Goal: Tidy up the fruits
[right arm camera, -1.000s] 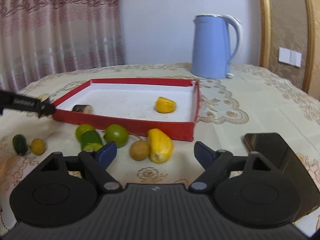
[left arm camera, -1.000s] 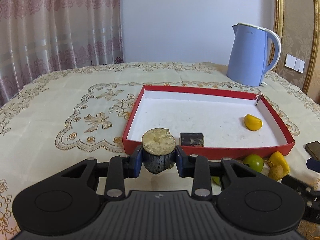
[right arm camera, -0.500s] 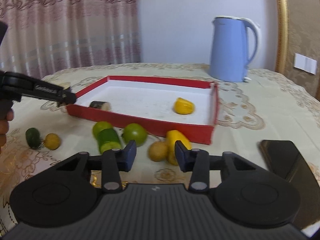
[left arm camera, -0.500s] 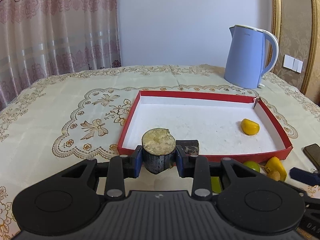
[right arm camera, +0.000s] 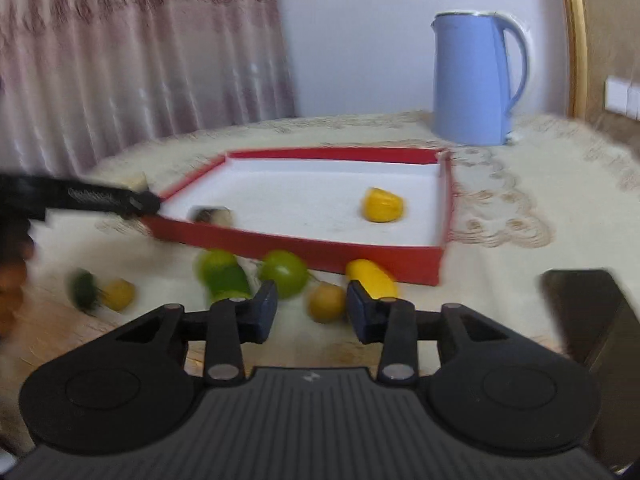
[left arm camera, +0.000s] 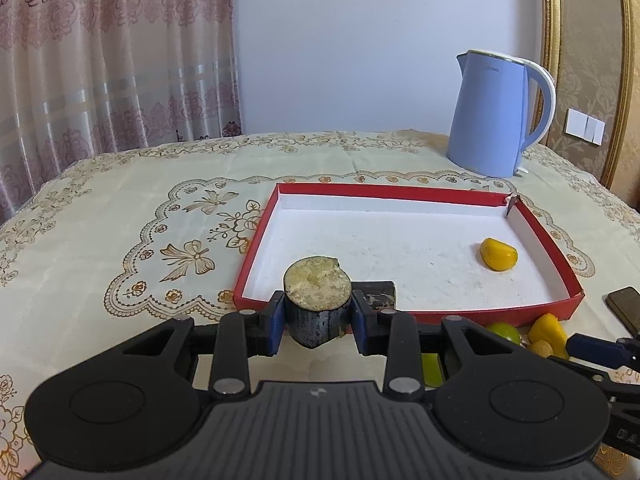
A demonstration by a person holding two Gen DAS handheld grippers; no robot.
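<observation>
Left tongs (left arm camera: 318,318) clamp a dark eggplant chunk (left arm camera: 317,300) at the near left corner of the red tray (left arm camera: 404,313), while right tongs (right arm camera: 312,312) are closing, pads apart and bare, above the brown fruit (right arm camera: 326,303) on the desk (left arm camera: 100,248).

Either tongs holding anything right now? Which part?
Left tongs clamp a short dark-skinned cylinder chunk by its curved sides, pale cut face up. Right tongs are closing with nothing gripped; a small brownish fruit lies beyond them.
</observation>
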